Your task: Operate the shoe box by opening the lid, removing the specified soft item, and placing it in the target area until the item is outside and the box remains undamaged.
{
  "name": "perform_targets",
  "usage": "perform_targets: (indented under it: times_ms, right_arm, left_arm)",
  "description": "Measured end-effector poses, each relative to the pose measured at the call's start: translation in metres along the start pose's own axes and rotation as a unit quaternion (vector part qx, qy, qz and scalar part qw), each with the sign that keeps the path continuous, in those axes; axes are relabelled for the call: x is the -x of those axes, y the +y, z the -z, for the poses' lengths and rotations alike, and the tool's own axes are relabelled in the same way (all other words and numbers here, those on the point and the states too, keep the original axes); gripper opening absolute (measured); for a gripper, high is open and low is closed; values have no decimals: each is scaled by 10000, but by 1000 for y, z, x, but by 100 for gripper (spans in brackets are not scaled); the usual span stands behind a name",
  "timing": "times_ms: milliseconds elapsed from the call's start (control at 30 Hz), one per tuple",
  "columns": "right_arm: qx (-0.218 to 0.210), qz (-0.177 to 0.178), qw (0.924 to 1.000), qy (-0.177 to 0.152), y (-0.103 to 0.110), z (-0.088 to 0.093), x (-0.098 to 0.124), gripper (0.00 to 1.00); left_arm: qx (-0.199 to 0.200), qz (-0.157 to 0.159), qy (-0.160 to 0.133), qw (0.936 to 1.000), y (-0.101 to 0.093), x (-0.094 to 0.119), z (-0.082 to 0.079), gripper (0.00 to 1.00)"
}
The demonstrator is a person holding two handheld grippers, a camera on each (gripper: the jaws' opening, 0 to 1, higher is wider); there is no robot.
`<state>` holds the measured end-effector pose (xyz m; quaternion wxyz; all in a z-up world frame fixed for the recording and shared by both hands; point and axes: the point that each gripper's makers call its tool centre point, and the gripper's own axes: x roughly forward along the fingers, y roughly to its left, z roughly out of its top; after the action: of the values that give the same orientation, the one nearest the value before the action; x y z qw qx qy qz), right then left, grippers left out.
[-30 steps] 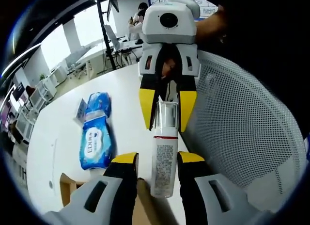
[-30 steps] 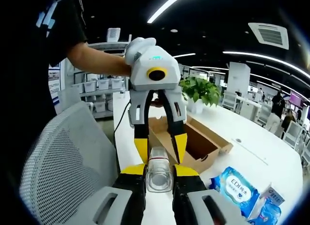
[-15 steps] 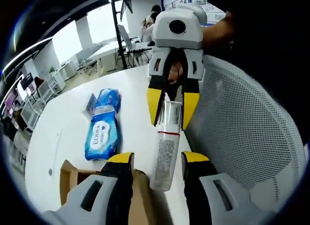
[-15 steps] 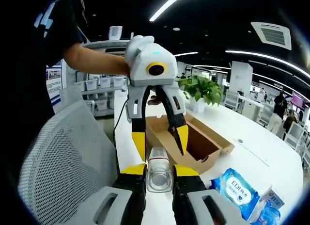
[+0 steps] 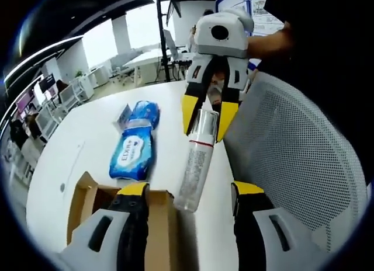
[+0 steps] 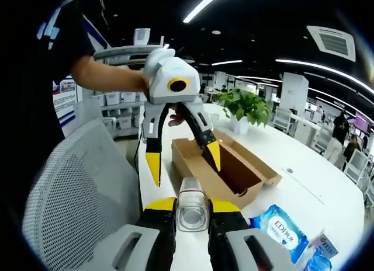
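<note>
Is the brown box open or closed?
Open. In the right gripper view the cardboard box has its flaps folded outward and you can see its brown inside; whether anything lies in there, I cannot tell.

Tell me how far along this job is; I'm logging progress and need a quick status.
Done: the cardboard box stands open on the white table. In hand: the right gripper is shut on a clear bottle held above the table, while the left gripper hangs open beside it. Left: setting the bottle down, likely near the blue wipes pack lying outside the box.
</note>
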<state>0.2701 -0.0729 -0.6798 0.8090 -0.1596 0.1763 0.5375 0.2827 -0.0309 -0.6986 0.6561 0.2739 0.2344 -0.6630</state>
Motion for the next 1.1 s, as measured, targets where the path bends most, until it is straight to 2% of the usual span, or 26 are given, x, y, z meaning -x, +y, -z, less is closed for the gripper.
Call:
perform_targets:
  times_ms: [300, 533, 767, 967, 1100]
  right_arm:
    - [271, -100, 9993, 249, -16, 2, 7, 15]
    - [606, -210, 9966, 520, -36, 5, 12, 15]
    - [891, -141, 9926, 808, -72, 10, 20, 16]
    - [1157, -80, 9873, 1084, -103, 13, 26, 16]
    - [1256, -67, 9848, 1201, -117, 12, 27, 16]
  left_arm:
    - [424, -299, -173, 9985, 0, 8, 5, 72]
    - [714, -556, -247, 9956, 2, 17, 6, 80]
    - [1080, -860, -468, 9893, 5, 28, 7, 90]
    - [1271, -1138, -585, 9836, 7, 36, 15, 96]
    - [1408, -1327, -644, 9790, 10, 42, 20, 100]
